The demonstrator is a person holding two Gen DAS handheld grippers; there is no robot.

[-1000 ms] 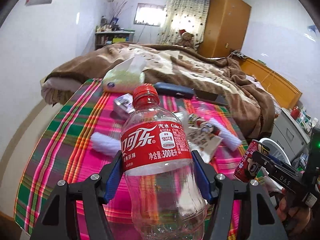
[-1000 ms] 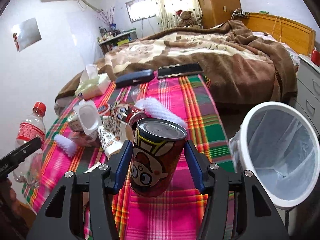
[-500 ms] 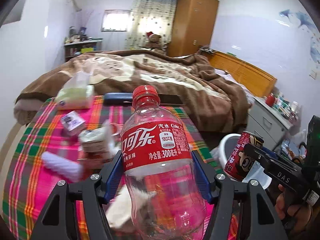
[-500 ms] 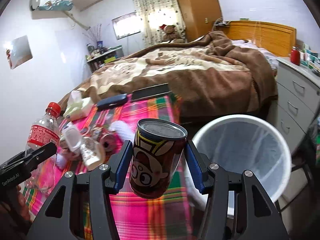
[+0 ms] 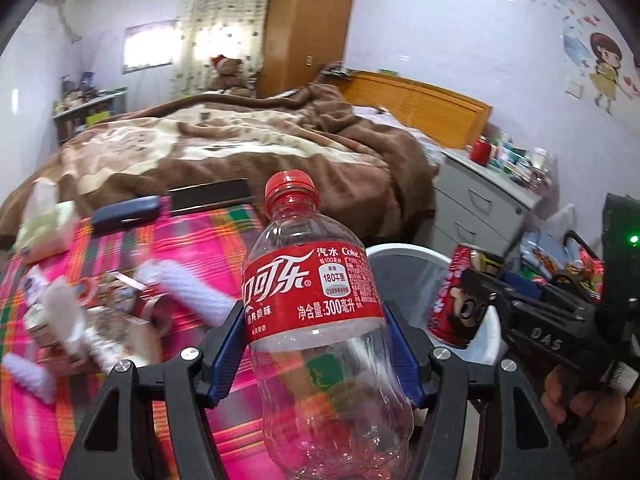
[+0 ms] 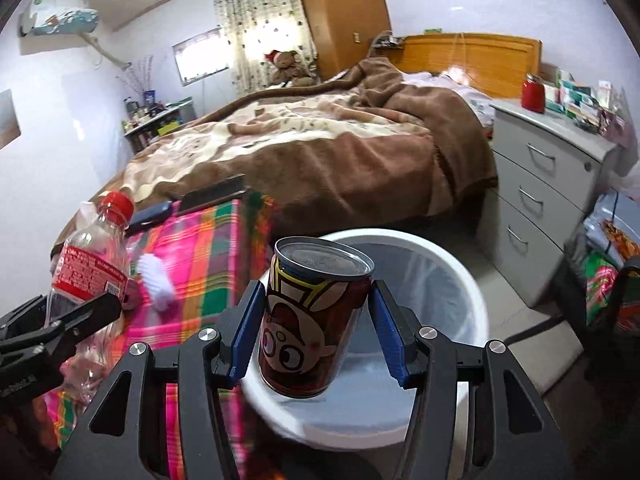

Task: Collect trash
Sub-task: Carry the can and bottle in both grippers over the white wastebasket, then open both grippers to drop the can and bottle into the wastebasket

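Our right claw point(image 6: 316, 330) grips the cartoon can point(image 6: 314, 320) by its sides, held over the white bin point(image 6: 460, 276) just beyond. Our left claw point(image 5: 316, 354) clamps the empty cola bottle point(image 5: 316, 312), with the bin rim behind it to the right. Released early, the bottle could strike the rim and bounce onto the plaid worktop point(image 5: 192, 240).

Litter point(image 5: 80, 320) left of the left gripper point(image 5: 316, 344): motion-blurred, unidentifiable. Bottle point(image 5: 320, 320) base: cropped by frame edge.
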